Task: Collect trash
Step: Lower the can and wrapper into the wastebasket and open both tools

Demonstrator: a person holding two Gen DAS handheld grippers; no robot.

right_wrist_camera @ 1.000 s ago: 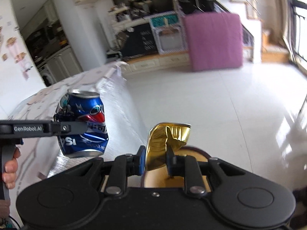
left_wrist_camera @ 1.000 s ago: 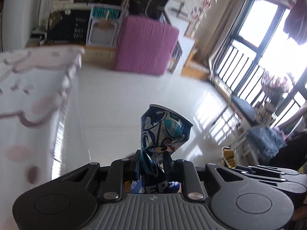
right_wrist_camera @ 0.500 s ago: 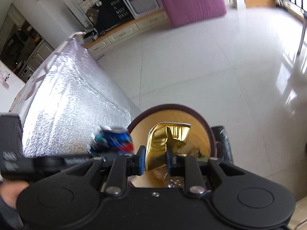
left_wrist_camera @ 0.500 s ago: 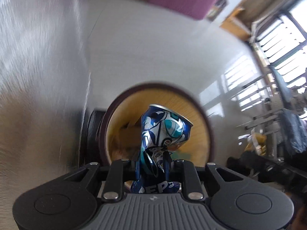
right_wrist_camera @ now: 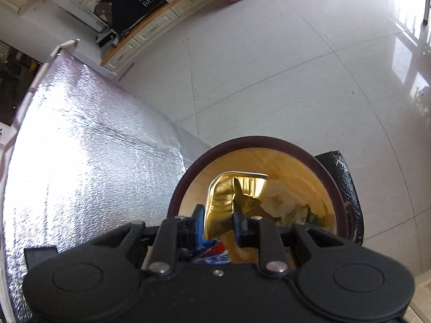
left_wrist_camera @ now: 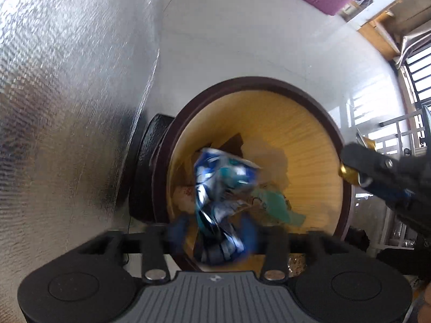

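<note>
two grippers, two crushed cans, one round bin; the left gripper (left_wrist_camera: 212, 232) points down over the bin (left_wrist_camera: 269, 84), jaws opening, its blue pads blurred and apart from the dented blue can (left_wrist_camera: 221, 185) between them, above the bin's mouth; the right gripper (right_wrist_camera: 216, 222) is pinched on a flattened gold can (right_wrist_camera: 229, 196); the bin has a dark rim, a wood-grain inside, crumpled scraps at the bottom; beside it hangs quilted silver foil (right_wrist_camera: 89, 156); glossy white floor tiles (right_wrist_camera: 282, 67).

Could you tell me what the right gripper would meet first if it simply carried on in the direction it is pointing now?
Probably the trash inside the bin. The right gripper, with the gold can between its fingers, points down into the open mouth. Crumpled paper lies just beyond the can, though depth is hard to judge.
</note>
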